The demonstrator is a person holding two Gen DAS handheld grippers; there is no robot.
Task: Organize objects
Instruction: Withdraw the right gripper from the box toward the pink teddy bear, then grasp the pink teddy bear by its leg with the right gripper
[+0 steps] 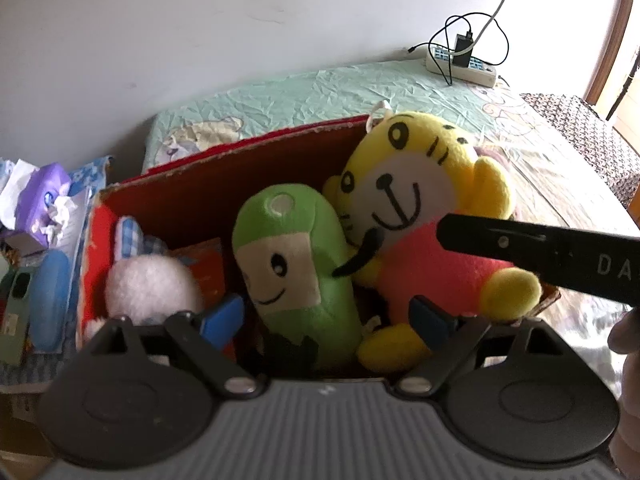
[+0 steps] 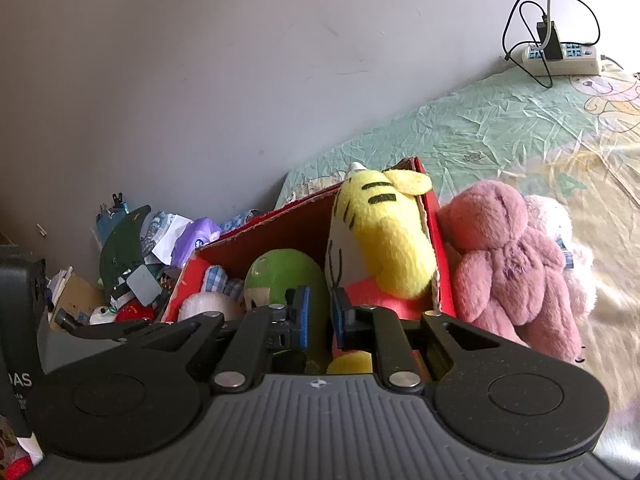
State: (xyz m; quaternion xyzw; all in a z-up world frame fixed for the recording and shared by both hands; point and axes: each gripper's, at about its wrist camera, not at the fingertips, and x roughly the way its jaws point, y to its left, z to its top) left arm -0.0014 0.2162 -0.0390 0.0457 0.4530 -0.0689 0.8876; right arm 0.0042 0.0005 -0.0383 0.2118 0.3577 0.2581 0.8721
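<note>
The green plush [image 1: 294, 280] and the yellow tiger plush [image 1: 424, 224] sit side by side, touching, in the red cardboard box [image 1: 208, 184] on the bed [image 2: 500, 128], with a white fluffy toy [image 1: 152, 284] at the box's left end. The left tongs [image 1: 326, 320] are spread wide with the green plush between the tips, not pinched. The right tongs [image 2: 320, 316] are nearly pressed together, gripping nothing, just in front of both plushies. A pink plush [image 2: 512, 264] leans outside the box's right wall.
</note>
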